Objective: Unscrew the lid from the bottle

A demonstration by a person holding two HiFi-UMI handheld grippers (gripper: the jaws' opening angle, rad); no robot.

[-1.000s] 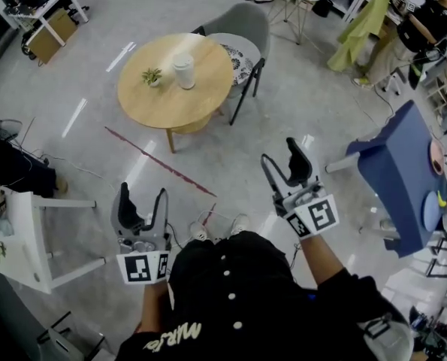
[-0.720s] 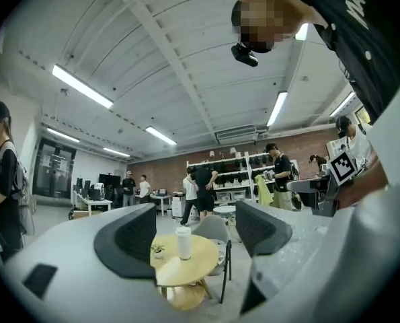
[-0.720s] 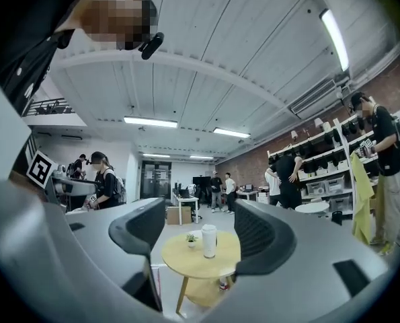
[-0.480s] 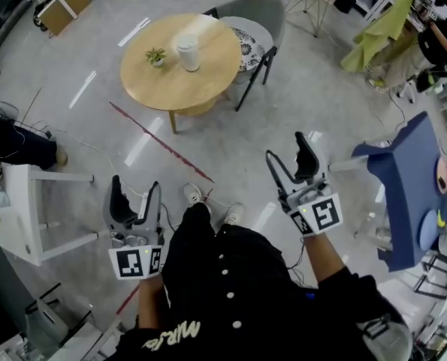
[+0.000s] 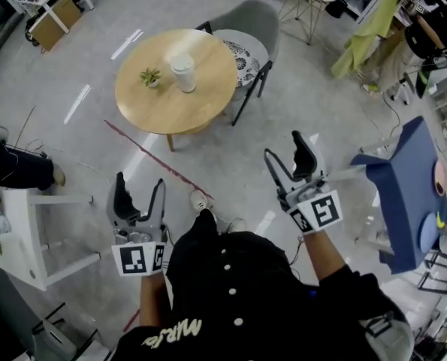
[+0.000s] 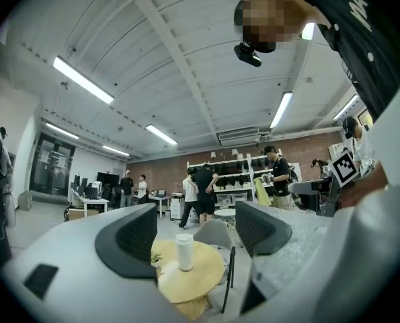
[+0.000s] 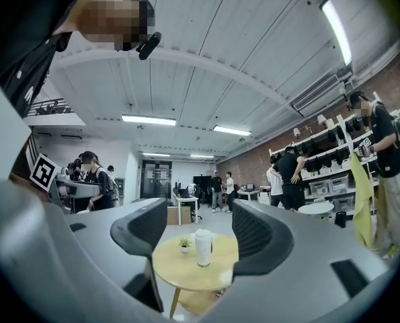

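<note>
Shows the approach stage, with no contact yet. Places the bottle [image 5: 183, 72] upright near the middle of the round table [image 5: 152, 110], lid [image 5: 182, 58] on, just beside a small potted plant [image 5: 151, 76] and well apart from both tools. Presents the left gripper [image 5: 140, 185] spread wide and empty, jaws just opened a little further with nothing between them. Presents the right gripper [image 5: 283, 150] parted and likewise empty. Frames the bottle only far off between the jaws in both gripper views.

Calls next, by judgement, for crossing the remaining floor [image 5: 231, 156] to the table, then clamping the bottle's body with one gripper and seating the other squarely round the lid before twisting. Risks tipping the tall bottle if pushed high up.

Compared with a second ago: keeps table and bottle in much the same part of the head view, and brings one shoe [image 5: 199, 200] farther forward between the grippers.
</note>
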